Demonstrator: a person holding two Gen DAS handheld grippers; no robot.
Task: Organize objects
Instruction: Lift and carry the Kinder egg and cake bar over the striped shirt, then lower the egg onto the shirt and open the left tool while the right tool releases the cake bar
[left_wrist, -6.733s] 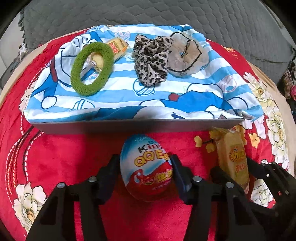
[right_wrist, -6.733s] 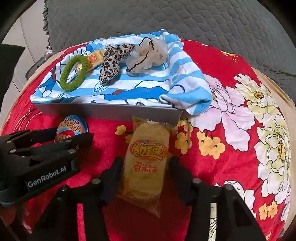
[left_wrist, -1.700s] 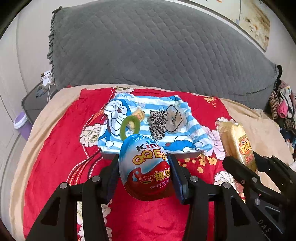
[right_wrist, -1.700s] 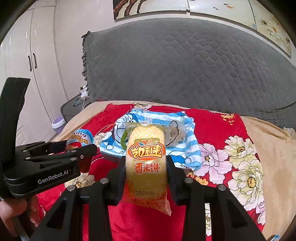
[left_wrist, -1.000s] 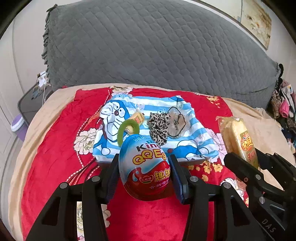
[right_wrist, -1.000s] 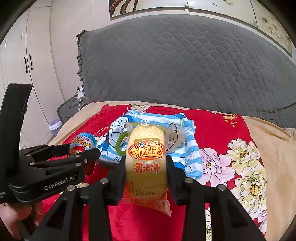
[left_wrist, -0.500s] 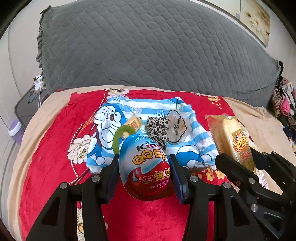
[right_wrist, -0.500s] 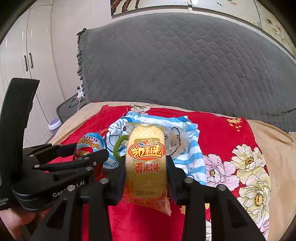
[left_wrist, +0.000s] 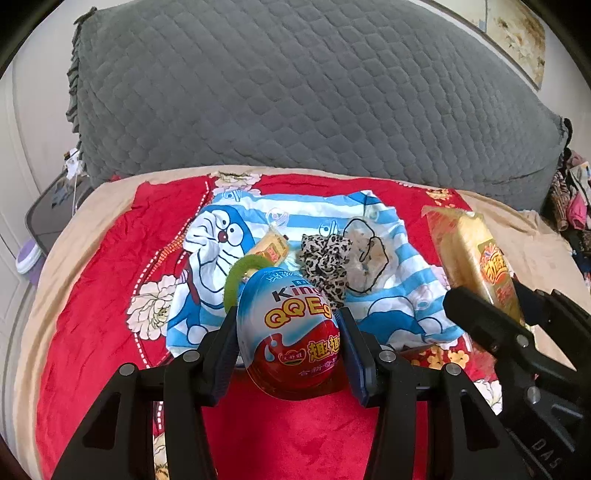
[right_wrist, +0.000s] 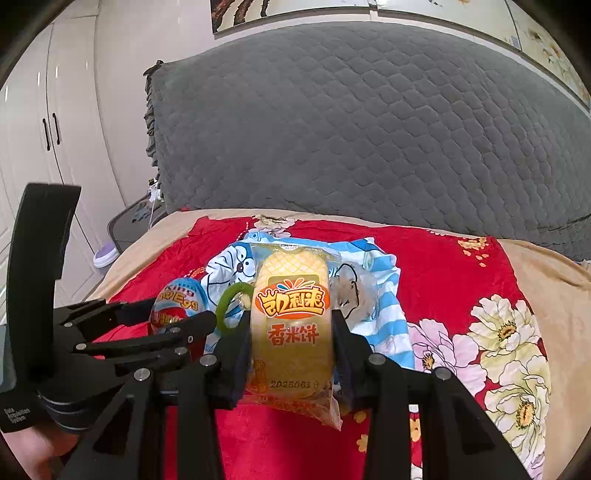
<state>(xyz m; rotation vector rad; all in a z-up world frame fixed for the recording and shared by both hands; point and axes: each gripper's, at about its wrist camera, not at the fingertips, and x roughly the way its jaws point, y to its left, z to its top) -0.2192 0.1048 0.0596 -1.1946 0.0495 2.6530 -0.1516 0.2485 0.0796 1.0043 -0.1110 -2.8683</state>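
Note:
My left gripper (left_wrist: 288, 332) is shut on a Kinder egg (left_wrist: 290, 336), held in the air over the red blanket. My right gripper (right_wrist: 290, 343) is shut on a yellow rice-cracker packet (right_wrist: 291, 325), also held up; the packet also shows in the left wrist view (left_wrist: 476, 266). Ahead lies a blue striped Doraemon cloth (left_wrist: 207, 254) over a flat box. On it lie a green hair ring (left_wrist: 236, 277), a small yellow snack (left_wrist: 269, 251), a leopard scrunchie (left_wrist: 325, 258) and a pale scrunchie (left_wrist: 364, 254).
A large grey quilted cushion (left_wrist: 295, 96) stands behind the cloth. The red flowered blanket (left_wrist: 99, 280) covers a beige bed. A white wardrobe (right_wrist: 44, 155) and a small purple bin (right_wrist: 105, 254) are at the left.
Both grippers have moved forward and slightly down towards the Doraemon cloth, each still holding its item. The cloth and the things on it look larger and nearer.

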